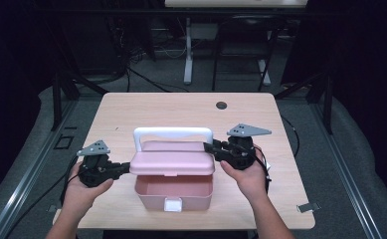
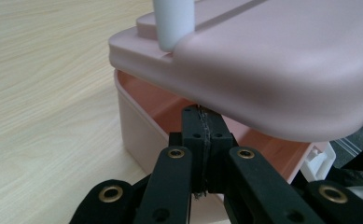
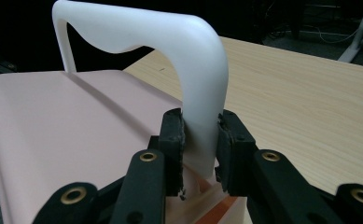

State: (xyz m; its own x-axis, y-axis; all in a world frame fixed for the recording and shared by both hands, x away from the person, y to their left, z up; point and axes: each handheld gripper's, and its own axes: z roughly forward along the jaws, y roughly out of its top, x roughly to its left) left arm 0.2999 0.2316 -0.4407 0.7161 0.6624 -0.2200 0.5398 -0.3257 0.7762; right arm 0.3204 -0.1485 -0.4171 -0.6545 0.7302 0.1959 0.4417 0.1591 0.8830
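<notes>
A pink plastic box (image 1: pixel 173 191) stands near the table's front edge, its lid (image 1: pixel 172 162) lifted a little off the base so the inside shows. A white handle (image 1: pixel 173 132) arches over the lid. My left gripper (image 1: pixel 126 168) comes in from the left, jaws shut together with nothing between them. In the left gripper view its tips (image 2: pixel 203 119) sit just under the lid's edge (image 2: pixel 272 60), above the base wall (image 2: pixel 139 126). My right gripper (image 1: pixel 210 147) is shut on the handle's right leg. The right gripper view shows the pads (image 3: pixel 200 128) pressing both sides of the handle (image 3: pixel 188 51).
The box rests on a light wooden table (image 1: pixel 181 107) with a round cable hole (image 1: pixel 221 105) at the back. A white latch (image 1: pixel 172 204) hangs on the box's front. Bare wood lies behind and to both sides of the box. Dark floor and desk legs lie beyond.
</notes>
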